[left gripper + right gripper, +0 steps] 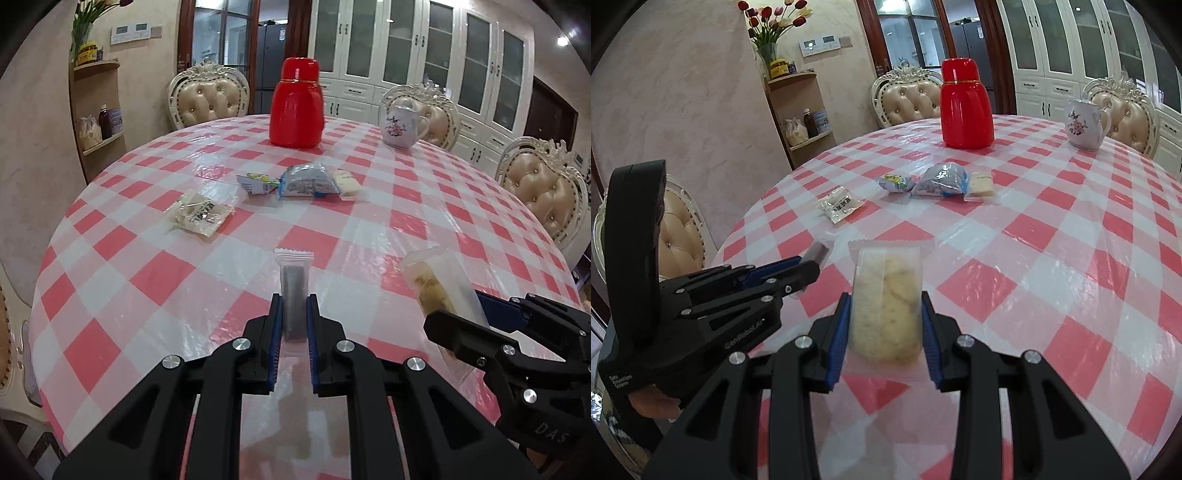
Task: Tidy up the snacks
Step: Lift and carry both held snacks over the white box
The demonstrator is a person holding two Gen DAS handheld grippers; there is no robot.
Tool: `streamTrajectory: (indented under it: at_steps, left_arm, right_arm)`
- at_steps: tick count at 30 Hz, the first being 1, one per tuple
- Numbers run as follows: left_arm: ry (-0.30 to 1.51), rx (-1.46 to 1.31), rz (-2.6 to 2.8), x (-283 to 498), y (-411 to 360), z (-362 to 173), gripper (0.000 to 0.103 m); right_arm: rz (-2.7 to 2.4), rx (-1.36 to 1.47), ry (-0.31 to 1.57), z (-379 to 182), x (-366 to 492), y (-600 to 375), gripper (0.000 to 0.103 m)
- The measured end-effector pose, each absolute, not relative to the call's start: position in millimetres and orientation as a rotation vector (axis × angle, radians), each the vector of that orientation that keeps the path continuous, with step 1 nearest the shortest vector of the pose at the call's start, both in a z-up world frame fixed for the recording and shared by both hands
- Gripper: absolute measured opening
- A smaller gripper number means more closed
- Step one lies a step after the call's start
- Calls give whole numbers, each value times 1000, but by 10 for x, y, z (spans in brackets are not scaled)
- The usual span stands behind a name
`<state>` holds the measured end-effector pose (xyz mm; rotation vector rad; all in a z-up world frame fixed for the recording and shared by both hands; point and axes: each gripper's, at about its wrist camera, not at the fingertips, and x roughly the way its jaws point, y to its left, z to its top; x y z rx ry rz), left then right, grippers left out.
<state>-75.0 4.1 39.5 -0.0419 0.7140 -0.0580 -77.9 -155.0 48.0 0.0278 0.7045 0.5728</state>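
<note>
Snacks sit in clear bags: the left hand-held gripper (294,317) is clamped on a dark bar packet (293,291), the right hand-held gripper (885,314) on a cookie bag (886,306).

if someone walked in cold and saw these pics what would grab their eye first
Probably the tall red flask standing at the far side of the pink-and-white checked table, with a flowered white jug to its right. Next, the two tools up close: the left tool is clamped on a slim dark snack bar, the right tool on a bag of pale cookies. Four more snack packets lie mid-table.
</note>
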Motion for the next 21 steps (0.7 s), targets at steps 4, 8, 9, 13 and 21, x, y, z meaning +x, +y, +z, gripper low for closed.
streamTrajectory:
  at_steps: [4, 8, 9, 13, 21]
  left_arm:
    - [713, -21, -88, -812, -90, 400, 10]
    - [710, 4, -121, -890, -251, 405, 10]
    - [710, 11, -131, -911, -294, 408, 10]
    - [702, 47, -167, -999, -522, 429, 10]
    - [685, 110, -248, -1223, -991, 476, 11]
  right_arm:
    - [546, 22, 698, 496, -926, -1694, 36]
    - [516, 27, 689, 509, -1068, -1890, 36]
    - [510, 29, 686, 513, -1094, -1930, 36]
    - [478, 34, 675, 535, -1236, -2130, 36]
    - [396, 22, 653, 571, -1557, -2555, 36]
